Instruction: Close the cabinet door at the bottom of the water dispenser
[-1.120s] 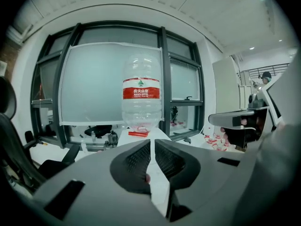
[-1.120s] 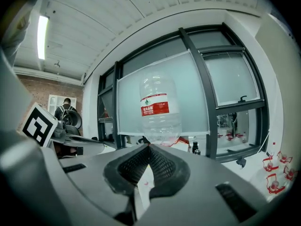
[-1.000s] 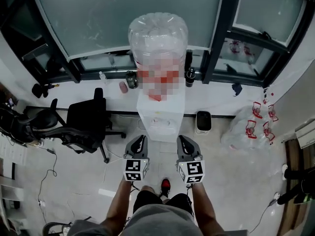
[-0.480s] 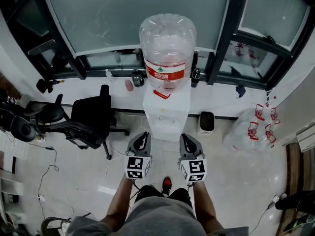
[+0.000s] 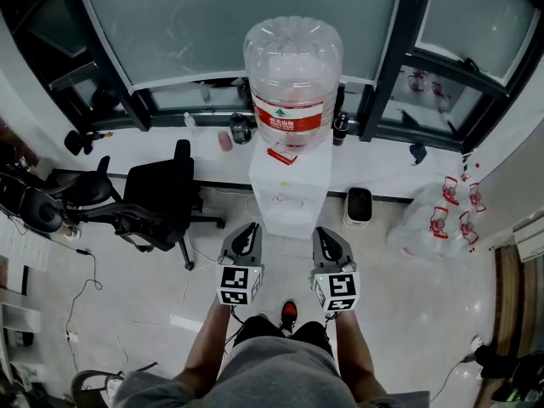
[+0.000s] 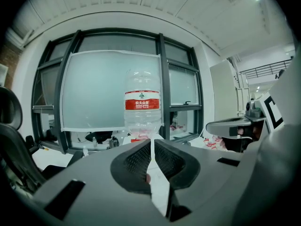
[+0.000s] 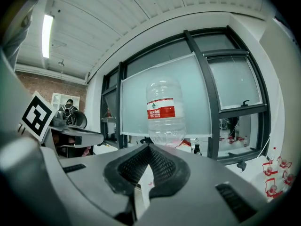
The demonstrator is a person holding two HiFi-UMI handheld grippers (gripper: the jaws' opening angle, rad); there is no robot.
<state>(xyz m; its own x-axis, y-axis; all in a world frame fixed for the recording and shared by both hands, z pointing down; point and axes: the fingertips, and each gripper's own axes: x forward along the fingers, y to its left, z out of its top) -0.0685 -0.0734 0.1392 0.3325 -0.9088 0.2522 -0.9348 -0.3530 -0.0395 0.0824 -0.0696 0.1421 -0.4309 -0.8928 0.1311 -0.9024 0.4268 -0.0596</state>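
A wide frosted-glass window in dark metal frames (image 5: 238, 24) fills the wall behind the white water dispenser (image 5: 289, 189), and a pale glossy floor (image 5: 408, 313) spreads out in front of it. A long white desk (image 5: 382, 167) runs along under the window, passing behind the dispenser. The dispenser stands upright against it, carrying a big clear plastic water bottle with a red label (image 5: 293, 66) upside down on top. The cabinet door is in the lower front of the dispenser, on the side facing the person; from above that face is too foreshortened to tell how the door stands, and each gripper view has its own jaws in front of it.

Left of the dispenser a black office chair (image 5: 157, 202) stands on the floor. To its right, well apart, slumps a clear plastic bag with red-printed items (image 5: 433, 219).

The person stands just in front of the dispenser. The left hand-held gripper (image 5: 251, 229) and the right hand-held gripper (image 5: 320, 232) are side by side, both pointing at its front, near it but apart from it. Both have their jaws brought together at the tips, the ribbed dark pads (image 6: 138, 161) with nothing between them.

A small white box with a dark top (image 5: 358, 206) sits just right of the dispenser's foot. A red shoe (image 5: 288, 317) shows below the grippers
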